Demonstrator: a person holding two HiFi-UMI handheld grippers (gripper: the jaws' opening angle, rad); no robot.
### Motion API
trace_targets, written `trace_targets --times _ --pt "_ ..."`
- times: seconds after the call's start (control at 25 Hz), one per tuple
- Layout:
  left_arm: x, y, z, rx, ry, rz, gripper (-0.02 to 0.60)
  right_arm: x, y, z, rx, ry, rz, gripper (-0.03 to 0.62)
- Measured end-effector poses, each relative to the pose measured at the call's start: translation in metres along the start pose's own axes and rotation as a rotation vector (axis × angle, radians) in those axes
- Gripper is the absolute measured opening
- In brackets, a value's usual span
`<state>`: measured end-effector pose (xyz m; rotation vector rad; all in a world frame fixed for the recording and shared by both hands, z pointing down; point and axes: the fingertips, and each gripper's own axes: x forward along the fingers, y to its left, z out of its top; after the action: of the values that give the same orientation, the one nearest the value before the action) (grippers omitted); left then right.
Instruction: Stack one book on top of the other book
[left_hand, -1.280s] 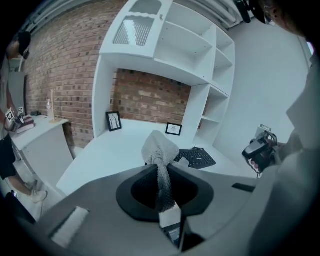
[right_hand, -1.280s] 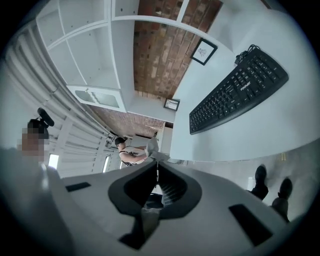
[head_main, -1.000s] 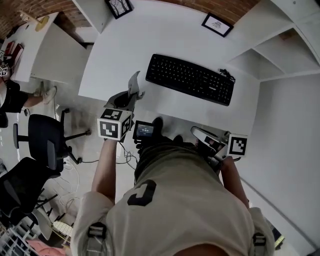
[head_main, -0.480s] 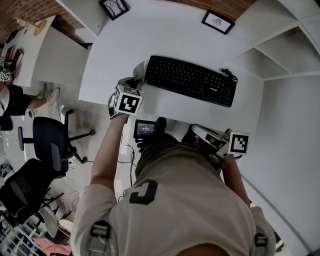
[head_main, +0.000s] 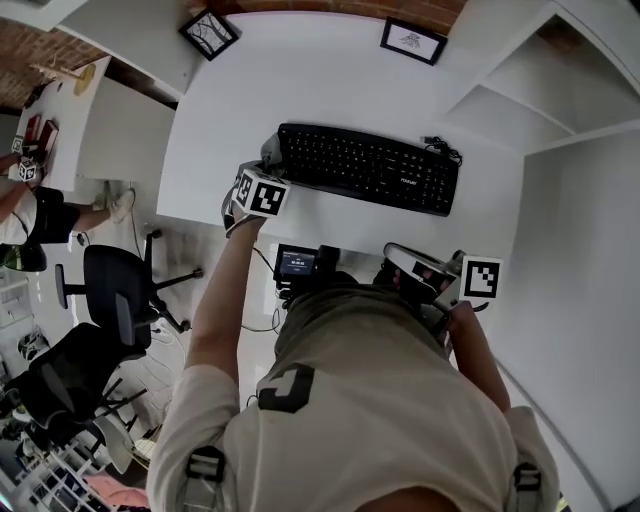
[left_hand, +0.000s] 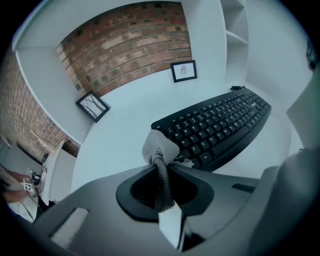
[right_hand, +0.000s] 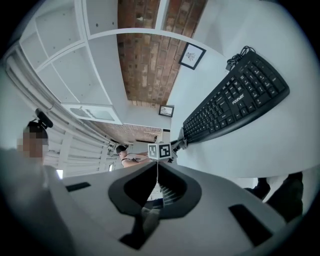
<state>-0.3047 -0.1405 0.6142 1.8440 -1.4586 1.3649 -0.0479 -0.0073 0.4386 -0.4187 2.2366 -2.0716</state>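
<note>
No book seen (3 views checked). Left gripper (left_hand: 160, 150) clamped on grey cloth (left_hand: 160, 145), keyboard (head_main: 368, 167) just ahead-right; right gripper (right_hand: 157, 163) closed, empty.

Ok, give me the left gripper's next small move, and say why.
Probably lower the left gripper and release the grey cloth wad onto the bare white desk beside the black keyboard's left end: its jaws are shut on the cloth, and no book is in view to grasp yet.

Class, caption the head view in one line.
Left gripper at left end of keyboard; right gripper by near edge of desk.
</note>
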Motion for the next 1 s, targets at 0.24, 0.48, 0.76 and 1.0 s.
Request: trace_targets --times 0.24,0.48,0.76,1.0 --pt "0.004 0.0 0.0 0.004 0.014 0.02 0.035 -0.017 -0.001 0.01 0.035 -0.042 0.023 0.006" --pt "0.007 0.0 0.001 0.057 -0.004 0.05 0.034 -0.017 -0.002 0.011 0.044 -0.057 0.027 0.006" --pt "0.005 -0.004 0.003 0.145 0.028 0.056 0.034 -0.014 -0.001 0.004 0.04 -0.056 0.016 0.006" --pt "0.005 -0.005 0.004 0.238 0.074 0.085 0.034 -0.021 0.0 0.001 0.037 -0.08 0.017 0.006"
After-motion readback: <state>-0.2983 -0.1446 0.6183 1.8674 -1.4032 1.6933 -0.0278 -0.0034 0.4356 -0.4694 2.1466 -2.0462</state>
